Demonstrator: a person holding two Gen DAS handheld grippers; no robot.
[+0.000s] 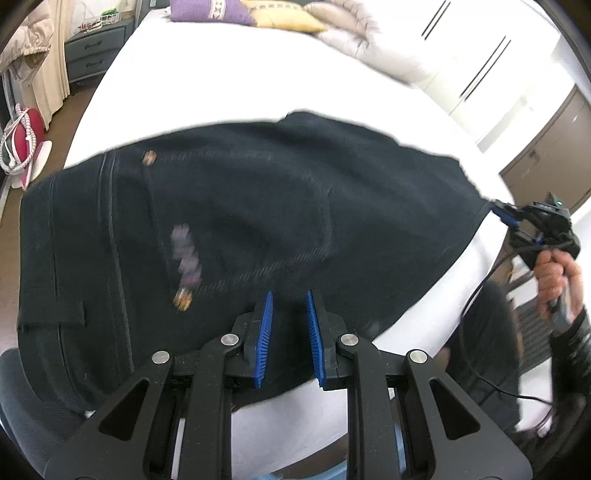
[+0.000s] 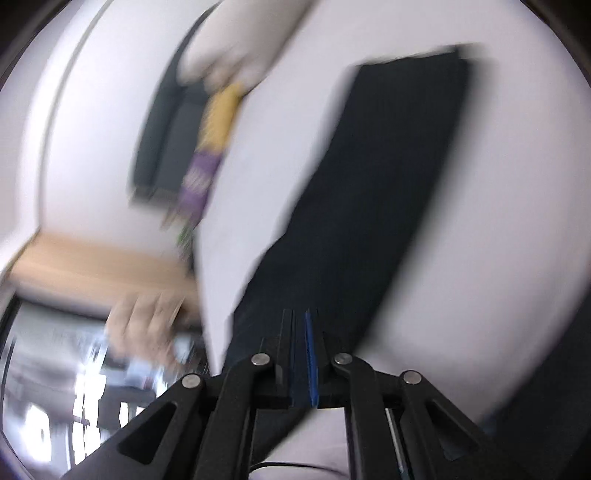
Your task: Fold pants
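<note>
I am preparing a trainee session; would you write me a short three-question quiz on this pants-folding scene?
1. True or false: the pants spread over the bed are light grey.
2. What are the fingers of the right gripper closed on? A) a pillow B) an edge of the pants C) nothing
3. At the head of the bed, what colour is the pillow nearest the nightstand?

Key: 1 false, they are black. 2 B. 3 purple.
</note>
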